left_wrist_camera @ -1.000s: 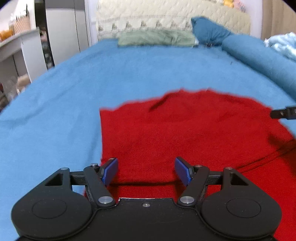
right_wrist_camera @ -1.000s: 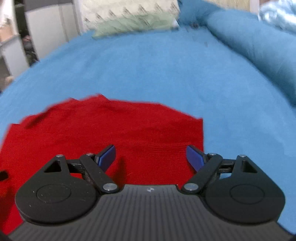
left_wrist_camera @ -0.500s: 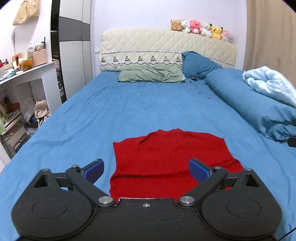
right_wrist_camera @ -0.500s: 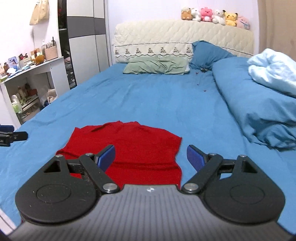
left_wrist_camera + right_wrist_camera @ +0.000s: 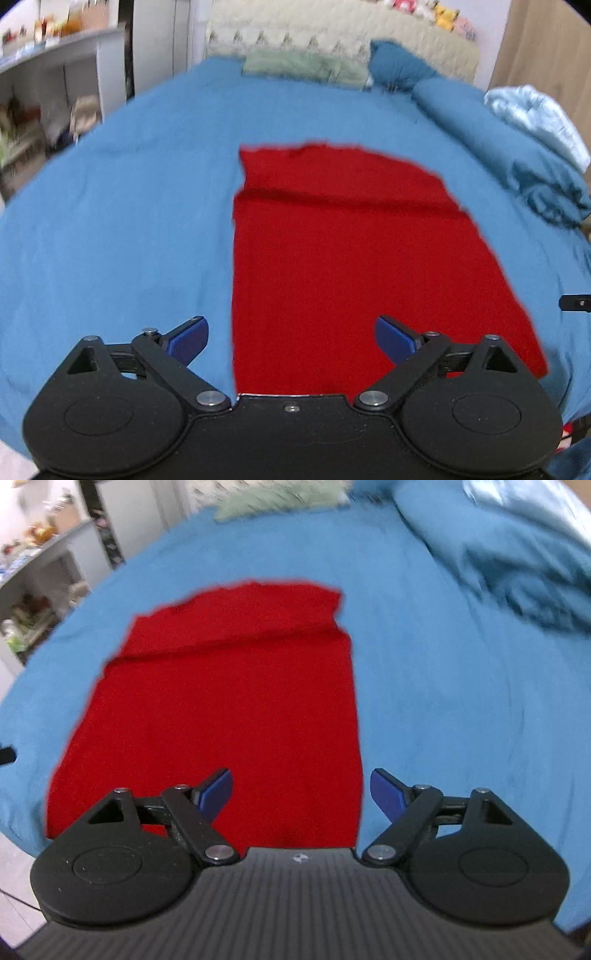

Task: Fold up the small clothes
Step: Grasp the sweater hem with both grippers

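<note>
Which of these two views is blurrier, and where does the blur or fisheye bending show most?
Right wrist: blurrier, with the green pillow and rolled duvet streaked. Left wrist: softer blur on shelves; red garment edges fuzzy. Both views bow the blue bedsheet into a dome; gripper bodies stay sharp.

no readable text (frames blurred), no labels

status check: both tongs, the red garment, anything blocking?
Left tongs open, empty, at the red garment's near left edge. Right tongs open, empty, at its near right edge. Garment flat on the blue bedsheet, crease across far end. Nothing on it.
</note>
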Tool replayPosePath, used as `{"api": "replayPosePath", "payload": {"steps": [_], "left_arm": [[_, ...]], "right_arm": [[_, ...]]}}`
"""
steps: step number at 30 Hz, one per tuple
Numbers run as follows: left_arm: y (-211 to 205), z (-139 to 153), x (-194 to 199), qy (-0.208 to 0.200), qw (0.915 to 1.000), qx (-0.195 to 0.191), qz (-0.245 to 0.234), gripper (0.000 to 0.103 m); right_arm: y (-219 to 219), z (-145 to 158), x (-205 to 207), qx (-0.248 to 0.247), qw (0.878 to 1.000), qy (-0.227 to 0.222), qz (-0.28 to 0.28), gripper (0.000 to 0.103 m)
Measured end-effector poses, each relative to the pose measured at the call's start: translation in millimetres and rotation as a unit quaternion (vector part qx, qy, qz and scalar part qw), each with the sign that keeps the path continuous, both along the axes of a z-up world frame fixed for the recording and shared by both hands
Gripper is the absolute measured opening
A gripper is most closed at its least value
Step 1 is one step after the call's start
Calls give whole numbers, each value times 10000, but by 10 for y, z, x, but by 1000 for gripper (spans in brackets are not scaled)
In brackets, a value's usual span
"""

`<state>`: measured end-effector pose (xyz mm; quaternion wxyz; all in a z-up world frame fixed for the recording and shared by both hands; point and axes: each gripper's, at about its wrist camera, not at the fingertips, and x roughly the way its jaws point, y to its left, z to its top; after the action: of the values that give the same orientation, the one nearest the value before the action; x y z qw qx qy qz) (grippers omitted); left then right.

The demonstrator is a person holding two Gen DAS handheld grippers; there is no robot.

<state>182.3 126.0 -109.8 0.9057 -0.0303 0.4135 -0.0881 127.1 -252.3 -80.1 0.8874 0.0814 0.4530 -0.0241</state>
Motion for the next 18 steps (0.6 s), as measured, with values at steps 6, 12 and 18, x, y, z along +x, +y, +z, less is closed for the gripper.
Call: {"api": "replayPosePath", "payload": {"steps": [6,12,18], "left_arm": [[119,-492,-71,452,9988,42,192,73],[45,-737,-83,742,9971,137,43,61],[64,-796,-118,770,9969,186,-4,58]], "right_arm": [[-61,-582,-186,259,9975,418,-499,83],[-130,-737,-254,393,9964,575,-477,78],[-158,-880,-308,131,9924,1142,-443,64]]}}
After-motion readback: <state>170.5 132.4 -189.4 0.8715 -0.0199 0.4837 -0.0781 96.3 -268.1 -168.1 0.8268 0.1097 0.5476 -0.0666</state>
